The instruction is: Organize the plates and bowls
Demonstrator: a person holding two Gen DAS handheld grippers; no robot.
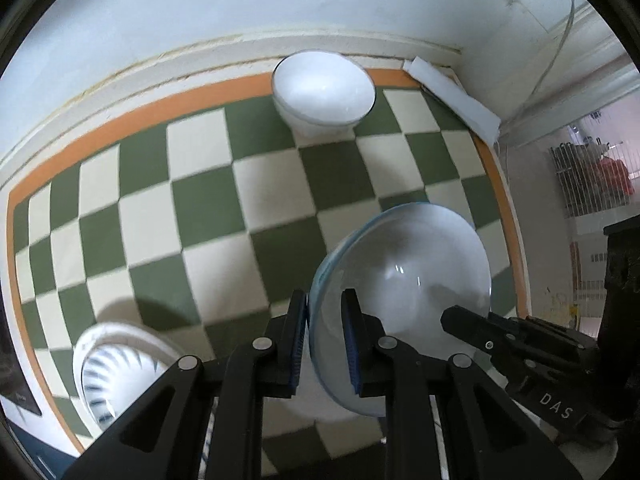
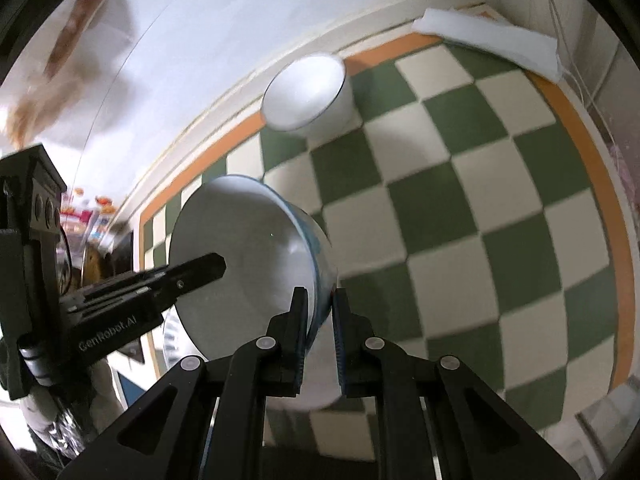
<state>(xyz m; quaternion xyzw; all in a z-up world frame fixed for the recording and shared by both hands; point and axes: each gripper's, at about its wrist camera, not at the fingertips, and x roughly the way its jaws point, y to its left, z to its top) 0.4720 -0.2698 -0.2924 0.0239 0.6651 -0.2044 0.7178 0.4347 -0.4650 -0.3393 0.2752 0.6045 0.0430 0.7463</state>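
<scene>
Above the checkered surface (image 1: pixel 208 208), left tool (image 1: pixel 324 344) and right tool (image 2: pixel 320 332) each clamp opposite rim edges of one bowl (image 1: pixel 404 280), sharing its weight; it hangs tilted, clear of the white bowl (image 1: pixel 324 88) near the wall.

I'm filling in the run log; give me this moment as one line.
left gripper: shut on blue-rimmed bowl rim | right gripper: shut on opposite rim | white bowl: by wall

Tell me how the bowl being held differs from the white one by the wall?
The held bowl is wide and shallow with a blue outside; the far bowl is plain white and deeper. The held bowl is clamped at opposite rims by the left gripper and right gripper, off the checked cloth; the far bowl rests on it. Both are white inside and empty.
</scene>
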